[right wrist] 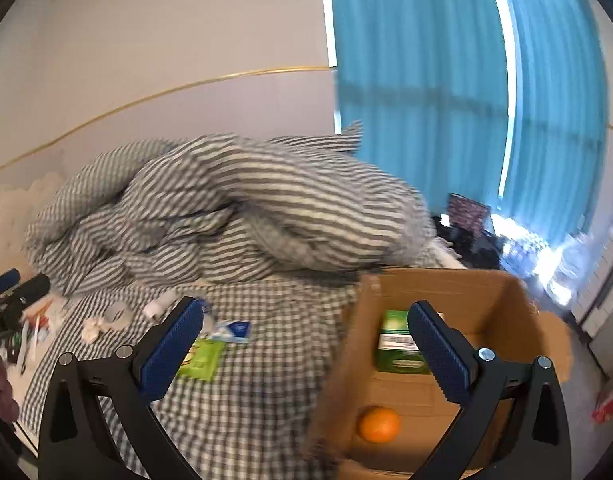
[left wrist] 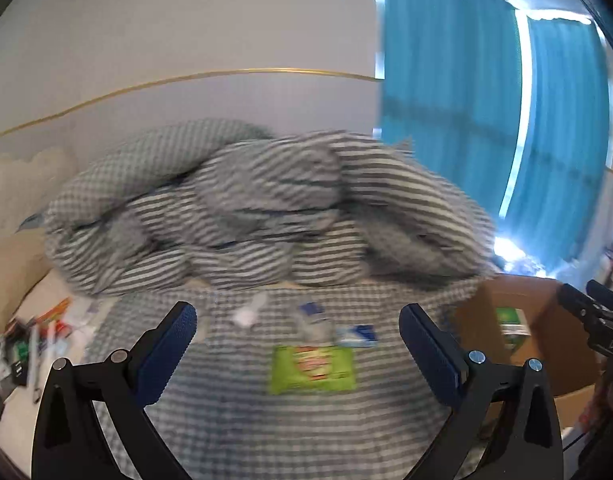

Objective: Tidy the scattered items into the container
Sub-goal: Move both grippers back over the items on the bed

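A green snack packet (left wrist: 311,369) lies on the checked bed sheet (left wrist: 242,412), with a small clear bottle (left wrist: 312,322), a blue-white sachet (left wrist: 358,336) and a white tube (left wrist: 248,312) just beyond it. My left gripper (left wrist: 298,344) is open and empty, above and in front of the packet. A cardboard box (right wrist: 338,364) stands on the bed at the right and holds a green carton (right wrist: 396,344) and an orange (right wrist: 378,424). My right gripper (right wrist: 306,340) is open and empty over the box's left wall. The packet (right wrist: 200,356) and sachet (right wrist: 232,330) also show there.
A heaped striped duvet (left wrist: 266,208) fills the back of the bed. Clutter of pens and papers (left wrist: 34,340) lies on the left edge. Crumpled tissue (right wrist: 92,328) and a tape roll (right wrist: 116,312) lie on the sheet. Blue curtains (right wrist: 446,80) hang at the right.
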Action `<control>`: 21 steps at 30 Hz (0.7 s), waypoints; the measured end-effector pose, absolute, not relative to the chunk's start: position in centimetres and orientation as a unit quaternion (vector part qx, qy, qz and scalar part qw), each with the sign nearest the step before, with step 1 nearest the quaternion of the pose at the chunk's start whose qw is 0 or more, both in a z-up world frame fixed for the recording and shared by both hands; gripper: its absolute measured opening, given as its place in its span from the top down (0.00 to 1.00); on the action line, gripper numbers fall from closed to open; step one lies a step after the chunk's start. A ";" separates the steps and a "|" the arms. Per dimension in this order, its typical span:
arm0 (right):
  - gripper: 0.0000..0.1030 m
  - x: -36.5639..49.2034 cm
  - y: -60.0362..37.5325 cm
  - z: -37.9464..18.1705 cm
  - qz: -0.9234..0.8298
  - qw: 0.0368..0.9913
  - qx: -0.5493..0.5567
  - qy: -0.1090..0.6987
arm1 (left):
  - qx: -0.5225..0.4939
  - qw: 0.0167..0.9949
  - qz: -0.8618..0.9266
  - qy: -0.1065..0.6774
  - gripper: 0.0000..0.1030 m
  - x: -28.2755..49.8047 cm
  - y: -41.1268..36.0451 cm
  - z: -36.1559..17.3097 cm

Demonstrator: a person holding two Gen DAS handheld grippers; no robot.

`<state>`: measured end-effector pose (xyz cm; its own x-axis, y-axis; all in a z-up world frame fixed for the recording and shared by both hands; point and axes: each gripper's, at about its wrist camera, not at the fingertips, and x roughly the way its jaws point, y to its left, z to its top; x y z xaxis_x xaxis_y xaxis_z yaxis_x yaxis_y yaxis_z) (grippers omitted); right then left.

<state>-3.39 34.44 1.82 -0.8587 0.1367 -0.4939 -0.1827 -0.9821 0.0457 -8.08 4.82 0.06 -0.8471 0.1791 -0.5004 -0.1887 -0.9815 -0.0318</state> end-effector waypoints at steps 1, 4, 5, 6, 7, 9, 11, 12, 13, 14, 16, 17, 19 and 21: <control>0.00 -4.1 33.3 1.6 0.963 0.075 -0.257 0.039 | -0.261 0.086 0.961 0.004 0.00 -8.2 3.5 -0.1; 0.00 -6.2 30.0 0.6 0.961 0.048 -0.270 0.025 | -0.269 0.051 0.962 -0.013 0.00 -9.0 -1.1 -0.9; 0.00 -6.9 29.1 0.3 0.961 0.039 -0.274 0.022 | -0.271 0.040 0.962 -0.017 0.00 -9.2 -2.5 -1.1; 0.00 -7.6 28.2 0.0 0.960 0.030 -0.277 0.020 | -0.274 0.031 0.961 -0.022 0.00 -9.4 -3.9 -1.3; 0.00 -8.4 27.2 -0.3 0.960 0.021 -0.280 0.017 | -0.276 0.021 0.961 -0.027 0.00 -9.7 -5.2 -1.6; 0.00 -9.8 25.5 -1.0 0.958 0.006 -0.286 0.010 | -0.280 0.006 0.959 -0.037 0.00 -10.2 -7.4 -2.0; 0.00 -12.1 23.3 -2.1 0.955 -0.014 -0.296 -0.005 | -0.281 -0.002 0.959 -0.041 0.00 -10.6 -8.7 -2.4; 0.00 -13.0 22.5 -2.6 0.954 -0.023 -0.300 -0.011 | -0.280 -0.007 0.959 -0.041 0.00 -10.9 -9.2 -2.6; 0.00 -13.9 21.9 -3.2 0.952 -0.031 -0.304 -0.016 | -0.278 -0.014 0.960 -0.037 0.00 -11.2 -9.7 -2.9; 0.00 -15.0 21.0 -3.9 0.950 -0.041 -0.308 -0.024 | -0.278 -0.020 0.960 -0.032 0.00 -11.6 -10.0 -3.2; 0.00 -16.7 19.8 -5.2 0.948 -0.049 -0.314 -0.038 | -0.281 -0.025 0.959 -0.025 0.00 -12.5 -10.7 -4.0; 0.00 -17.9 19.1 -6.1 0.944 -0.053 -0.322 -0.047 | -0.283 -0.028 0.958 -0.020 0.00 -13.0 -10.9 -4.5; 0.00 -19.9 18.4 -7.6 0.939 -0.061 -0.335 -0.054 | -0.290 -0.032 0.956 -0.015 0.00 -14.1 -11.4 -5.5; 0.00 -22.1 17.9 -9.4 0.931 -0.066 -0.353 -0.057 | -0.299 -0.033 0.953 -0.016 0.00 -15.2 -11.8 -6.5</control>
